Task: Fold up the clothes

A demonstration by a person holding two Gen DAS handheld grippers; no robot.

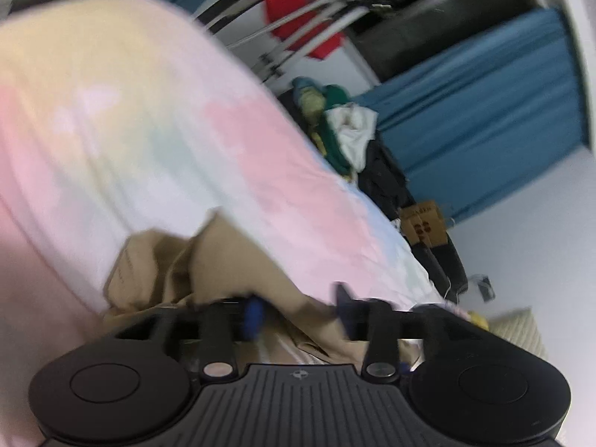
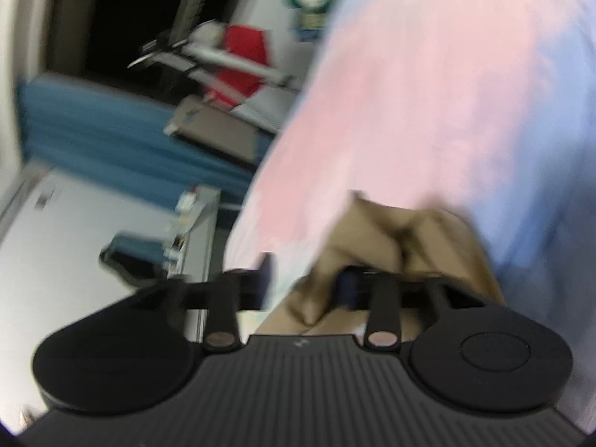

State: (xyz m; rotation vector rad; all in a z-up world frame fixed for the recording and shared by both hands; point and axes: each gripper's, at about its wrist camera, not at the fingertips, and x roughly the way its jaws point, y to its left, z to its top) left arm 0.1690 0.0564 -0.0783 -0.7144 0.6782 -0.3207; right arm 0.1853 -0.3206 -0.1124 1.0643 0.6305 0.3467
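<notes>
grippers, two: left gripper (image 1: 298, 307) and right gripper (image 2: 303, 279), fingers spread, one tan garment (image 1: 208, 257) bunched between them on the bed (image 1: 111, 111).

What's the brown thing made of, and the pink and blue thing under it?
The brown garment looks like matte woven cloth, maybe cotton: it creases and bunches softly. The pastel sheet under it looks like soft, thin fabric with faint wrinkles. Blur hides the weave, so both are guesses.
</notes>
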